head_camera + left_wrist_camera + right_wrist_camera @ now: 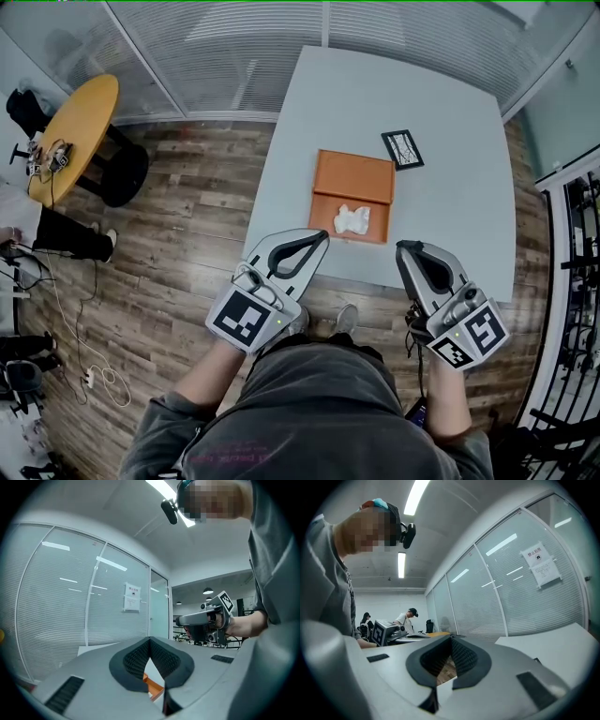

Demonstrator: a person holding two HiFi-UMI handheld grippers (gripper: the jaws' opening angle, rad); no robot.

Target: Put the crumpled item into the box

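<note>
An orange box (352, 178) lies flat on the pale table (450, 216), and a white crumpled item (352, 219) rests on its near part. My left gripper (323, 236) is held in the air just short of the table's near edge, left of the box; its jaws meet at the tips with nothing between them. My right gripper (401, 248) hovers to the right of the box's near corner, its jaws also together and empty. In the left gripper view the jaws (150, 639) touch, and an orange box edge (153, 685) shows through the gap below. The right gripper view shows its jaws (451, 637) closed.
A black-framed card (402, 149) lies on the table beyond the box. A round yellow table (80, 131) stands on the wood floor to the left, with cables (89, 375) nearby. Glass walls with blinds (234, 56) close off the far side. A person (407, 618) stands in the background.
</note>
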